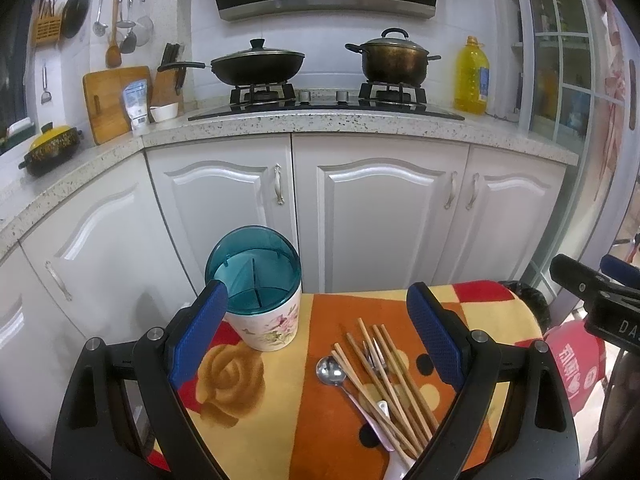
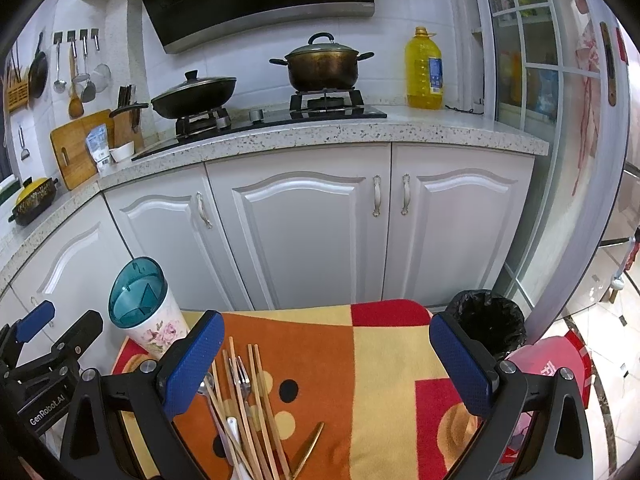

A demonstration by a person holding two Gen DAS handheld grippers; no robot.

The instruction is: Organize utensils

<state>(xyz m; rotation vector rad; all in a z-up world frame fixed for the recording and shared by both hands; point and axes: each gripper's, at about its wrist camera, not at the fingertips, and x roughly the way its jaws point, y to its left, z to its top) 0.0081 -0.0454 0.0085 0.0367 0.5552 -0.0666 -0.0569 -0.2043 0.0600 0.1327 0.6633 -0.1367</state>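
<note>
Between the left tool (image 1: 316, 320) and right tool (image 2: 326, 344), both wide open and empty, the chopsticks (image 1: 384, 380) lie pointing 11 o'clock, holder (image 1: 256, 288) off at 10; left's nearer.

Holder mouth: the utensil holder (image 1: 256, 296) stands upright at the far left of the surface (image 2: 384, 360); its teal rim is uncovered, with dividers inside.
Utensil pile: chopsticks (image 1: 384, 376), fork (image 1: 374, 354) and spoon (image 1: 332, 370) lie overlapping, near the holder but apart from it.
Open cloth: bare on the right half.
Far edge: cabinet doors (image 1: 376, 216) rise close behind.
Right flank: a black bin (image 2: 492, 320) stands beside the surface.
Jaws: both pairs spread wide, nothing between them.
</note>
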